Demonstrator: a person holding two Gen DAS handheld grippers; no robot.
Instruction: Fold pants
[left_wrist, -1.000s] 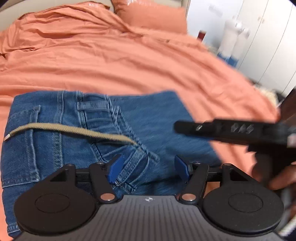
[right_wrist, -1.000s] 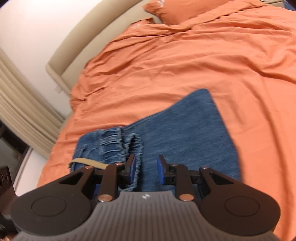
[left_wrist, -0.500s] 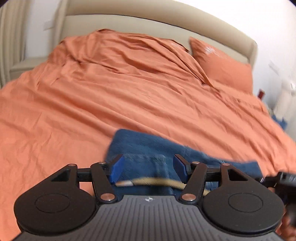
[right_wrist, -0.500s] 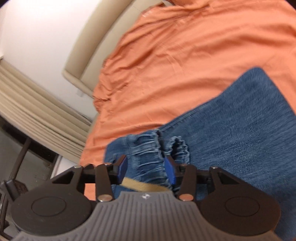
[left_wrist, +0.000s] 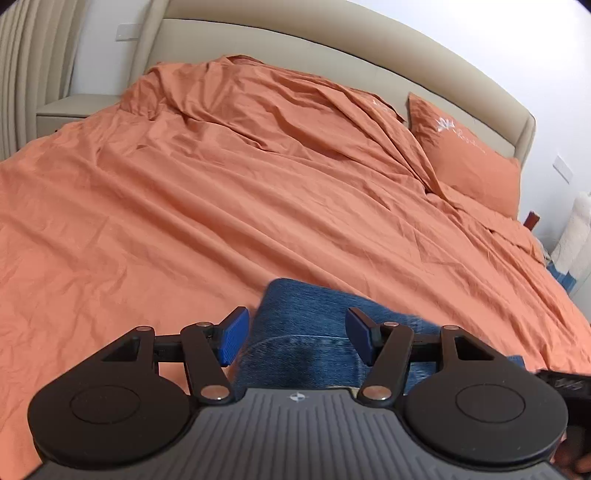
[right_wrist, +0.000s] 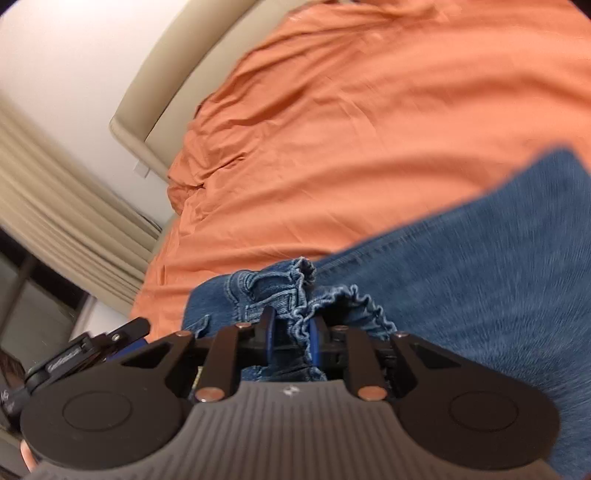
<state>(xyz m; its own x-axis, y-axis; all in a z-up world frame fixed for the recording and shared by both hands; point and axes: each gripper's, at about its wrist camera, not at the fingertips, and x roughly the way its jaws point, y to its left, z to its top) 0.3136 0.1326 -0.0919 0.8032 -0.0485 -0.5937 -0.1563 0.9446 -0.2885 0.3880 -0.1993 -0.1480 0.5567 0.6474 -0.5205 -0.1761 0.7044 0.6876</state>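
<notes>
Blue denim pants (left_wrist: 310, 332) lie folded on the orange bedcover (left_wrist: 221, 192). In the left wrist view my left gripper (left_wrist: 293, 338) is open, its blue pads either side of the pants' near edge, holding nothing. In the right wrist view the pants (right_wrist: 480, 266) spread to the right, and my right gripper (right_wrist: 290, 338) is shut on the bunched elastic waistband (right_wrist: 295, 288). The left gripper's side shows at the lower left of the right wrist view (right_wrist: 85, 354).
An orange pillow (left_wrist: 465, 158) lies at the head of the bed against the beige headboard (left_wrist: 332, 55). A beige nightstand (left_wrist: 70, 107) and curtains (right_wrist: 48, 199) stand to the left. A white object (left_wrist: 576, 236) stands right of the bed.
The right gripper has closed on the gathered waistband. The left gripper tilted up from over the pants, so it now looks along the bed, with only the pants' edge between its pads.
</notes>
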